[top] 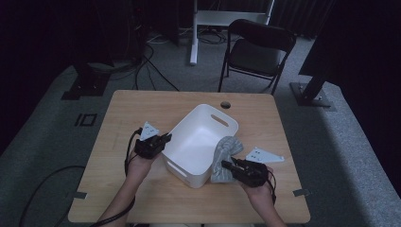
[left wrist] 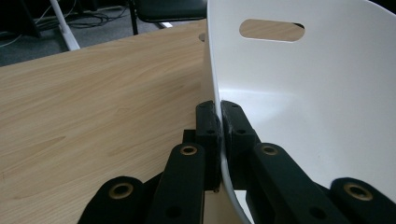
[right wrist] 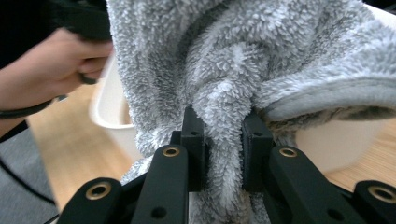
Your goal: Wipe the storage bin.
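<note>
A white plastic tub (top: 201,142) with handle slots stands in the middle of the wooden table. My left gripper (top: 163,141) is shut on the tub's left rim; in the left gripper view the thin white wall (left wrist: 219,98) runs between the two pads. A fluffy grey towel (top: 225,156) hangs bunched against the tub's right side. My right gripper (top: 228,165) is shut on a fold of that towel (right wrist: 224,116), which bulges between the black jaws and drapes over the tub rim (right wrist: 107,107).
The table (top: 142,109) has bare wood to the left and front. A cable hole (top: 225,104) sits near its far edge. A black folding chair (top: 257,52) and a white stand leg (top: 194,42) stand on the grey floor beyond.
</note>
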